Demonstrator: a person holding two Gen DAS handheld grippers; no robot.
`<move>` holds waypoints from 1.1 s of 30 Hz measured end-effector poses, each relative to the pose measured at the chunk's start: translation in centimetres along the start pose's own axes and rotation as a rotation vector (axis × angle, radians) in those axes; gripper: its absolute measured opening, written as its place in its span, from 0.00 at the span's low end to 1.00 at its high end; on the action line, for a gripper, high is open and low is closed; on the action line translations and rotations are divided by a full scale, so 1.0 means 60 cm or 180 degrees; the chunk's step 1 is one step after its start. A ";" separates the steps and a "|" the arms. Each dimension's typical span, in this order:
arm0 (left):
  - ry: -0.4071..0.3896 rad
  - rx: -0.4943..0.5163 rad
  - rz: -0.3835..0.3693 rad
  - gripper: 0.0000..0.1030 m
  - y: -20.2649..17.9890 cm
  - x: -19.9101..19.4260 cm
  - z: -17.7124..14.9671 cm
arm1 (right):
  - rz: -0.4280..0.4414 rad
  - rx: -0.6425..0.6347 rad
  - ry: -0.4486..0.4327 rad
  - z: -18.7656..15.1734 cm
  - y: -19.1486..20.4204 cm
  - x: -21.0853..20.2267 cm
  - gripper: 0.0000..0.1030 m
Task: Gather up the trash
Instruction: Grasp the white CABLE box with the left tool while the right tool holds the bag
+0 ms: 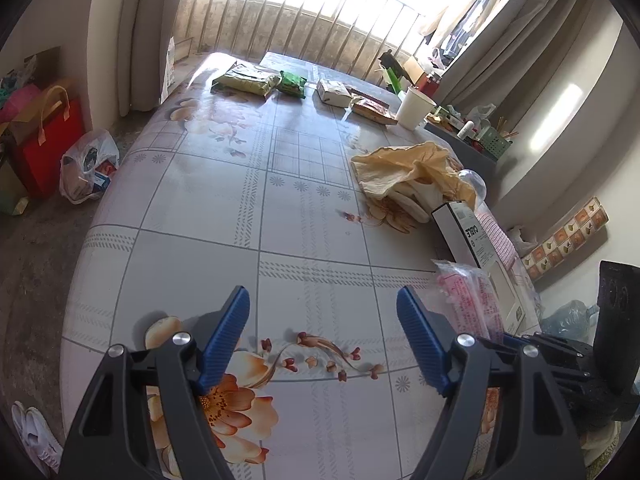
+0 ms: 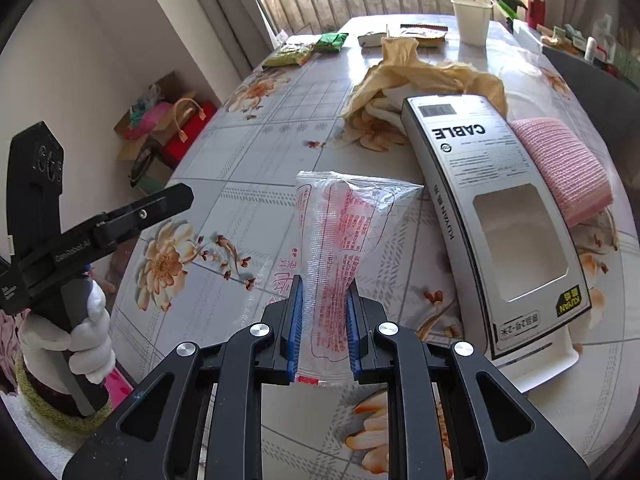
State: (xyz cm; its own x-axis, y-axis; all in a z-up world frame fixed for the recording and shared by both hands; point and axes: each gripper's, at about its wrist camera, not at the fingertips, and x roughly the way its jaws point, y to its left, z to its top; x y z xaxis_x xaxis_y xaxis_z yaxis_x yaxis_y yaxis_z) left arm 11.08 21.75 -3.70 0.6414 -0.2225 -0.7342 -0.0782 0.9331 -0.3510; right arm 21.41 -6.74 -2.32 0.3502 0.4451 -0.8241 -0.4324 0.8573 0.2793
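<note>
The right gripper (image 2: 323, 328) pinches the wrapper (image 2: 344, 240) at its near end, long axis running straight ahead over the table (image 2: 240, 184) (beside the cable box (image 2: 480, 184)); the left gripper (image 1: 322, 340) hangs open, empty, farther off.

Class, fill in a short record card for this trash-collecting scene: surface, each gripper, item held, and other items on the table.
surface: table with floral plastic cloth
right gripper: shut on clear plastic wrapper with red print, lifted at the near end
left gripper: open, nothing between the blue pads, above the cloth
beside wrapper: white and grey cable box, lying flat, with pink ribbed cloth beyond it
middle: crumpled yellow-tan plastic bag
far end: white paper cup, green snack packets
</note>
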 end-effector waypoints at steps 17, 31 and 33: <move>0.0253 0.0416 -0.0442 0.70 -0.137 0.061 0.006 | -0.0580 0.1224 -0.0364 -0.005 -0.268 -0.078 0.17; 0.0395 0.0322 -0.0541 0.70 -0.148 0.068 0.030 | 0.0150 0.1070 -0.0060 -0.015 -0.192 -0.029 0.18; 0.0486 0.0322 -0.0538 0.78 -0.160 0.079 0.031 | 0.0011 0.1093 -0.0112 -0.015 -0.203 -0.038 0.18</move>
State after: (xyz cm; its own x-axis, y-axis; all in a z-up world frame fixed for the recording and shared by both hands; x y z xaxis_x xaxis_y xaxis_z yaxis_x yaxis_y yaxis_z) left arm 16.31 12.26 -2.71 0.5157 -0.4107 -0.7520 0.1022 0.9009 -0.4219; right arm 25.15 -18.45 -4.28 0.3802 0.4518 -0.8070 -0.1310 0.8901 0.4366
